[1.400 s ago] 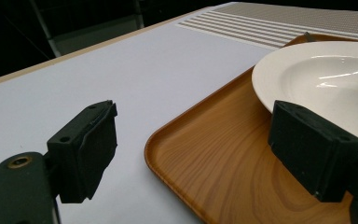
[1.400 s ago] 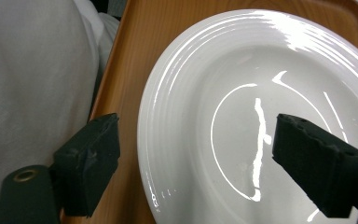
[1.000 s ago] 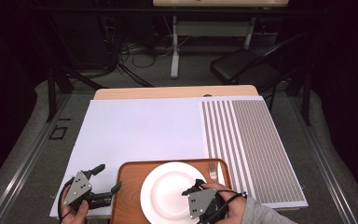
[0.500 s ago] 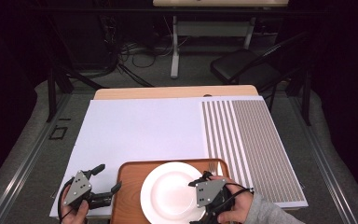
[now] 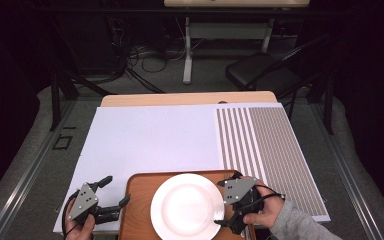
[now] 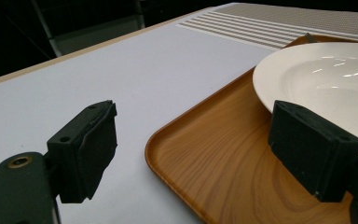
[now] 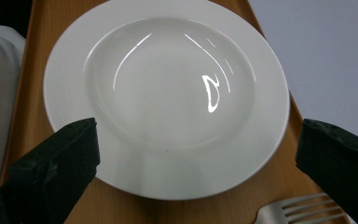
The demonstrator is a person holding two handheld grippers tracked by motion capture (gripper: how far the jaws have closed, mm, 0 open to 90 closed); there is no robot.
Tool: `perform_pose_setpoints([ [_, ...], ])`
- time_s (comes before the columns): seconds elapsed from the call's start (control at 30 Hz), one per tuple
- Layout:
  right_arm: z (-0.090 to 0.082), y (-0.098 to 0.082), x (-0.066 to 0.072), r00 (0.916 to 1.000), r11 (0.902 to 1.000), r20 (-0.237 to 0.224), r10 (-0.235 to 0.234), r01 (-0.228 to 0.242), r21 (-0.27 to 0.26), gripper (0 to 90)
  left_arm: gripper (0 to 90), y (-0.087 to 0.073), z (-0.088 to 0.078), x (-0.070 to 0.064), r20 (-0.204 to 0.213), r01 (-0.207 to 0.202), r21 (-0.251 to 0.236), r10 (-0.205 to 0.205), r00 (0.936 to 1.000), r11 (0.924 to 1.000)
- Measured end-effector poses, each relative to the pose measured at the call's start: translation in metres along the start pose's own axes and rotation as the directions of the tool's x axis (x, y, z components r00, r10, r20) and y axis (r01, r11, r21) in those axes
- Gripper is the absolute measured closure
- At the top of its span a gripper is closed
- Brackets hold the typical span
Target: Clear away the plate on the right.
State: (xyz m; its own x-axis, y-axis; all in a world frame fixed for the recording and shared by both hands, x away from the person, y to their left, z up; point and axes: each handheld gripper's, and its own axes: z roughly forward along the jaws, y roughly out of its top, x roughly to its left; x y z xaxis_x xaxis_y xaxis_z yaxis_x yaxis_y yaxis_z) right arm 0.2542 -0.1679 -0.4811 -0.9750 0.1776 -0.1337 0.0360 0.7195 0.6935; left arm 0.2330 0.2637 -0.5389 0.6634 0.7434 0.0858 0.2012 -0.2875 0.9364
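White mat [image 5: 150, 140], unmarked plate [image 5: 186, 213]

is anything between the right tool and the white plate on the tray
Nothing visible is in the way. The right tool hangs open over the plate's right rim, and in the right gripper view the plate lies bare between its jaws. A fork lies on the tray beside the plate, off to one side.

Black, blocky jaws, 2 on each hand-held gripper. Grey 3-cornered plate on top of the left hand-held gripper [image 5: 115, 200] and of the right hand-held gripper [image 5: 221, 203]. Thin black cables looping off both. Brass-coloured rivet [image 6: 19, 162] on the left arm link. Grey sleeve [image 5: 300, 225] at right wrist.
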Motion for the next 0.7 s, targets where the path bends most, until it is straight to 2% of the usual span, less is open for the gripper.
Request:
perform_pose_setpoints([
  [0.3, -0.017, -0.021, -0.018, 0.995, 0.9975, 0.078, 0.063, -0.065, 0.026, 0.0, 15.7, 0.0, 0.0, 0.0, -0.001, 0.0, 0.0, 0.0, 1.0, 1.0],
  [0.53, -0.031, -0.036, -0.029, 0.9837, 0.9921, 0.134, 0.12, -0.124, 0.022, 0.0, 15.7, 0.0, 0.0, 0.0, 0.0, -0.001, 0.001, 0.001, 1.0, 1.0],
  [0.7, -0.04, -0.047, -0.035, 0.9723, 0.9865, 0.172, 0.158, -0.163, 0.015, 0.0, 15.7, 0.0, 0.0, 0.0, -0.001, -0.001, 0.0, 0.001, 1.0, 1.0],
])
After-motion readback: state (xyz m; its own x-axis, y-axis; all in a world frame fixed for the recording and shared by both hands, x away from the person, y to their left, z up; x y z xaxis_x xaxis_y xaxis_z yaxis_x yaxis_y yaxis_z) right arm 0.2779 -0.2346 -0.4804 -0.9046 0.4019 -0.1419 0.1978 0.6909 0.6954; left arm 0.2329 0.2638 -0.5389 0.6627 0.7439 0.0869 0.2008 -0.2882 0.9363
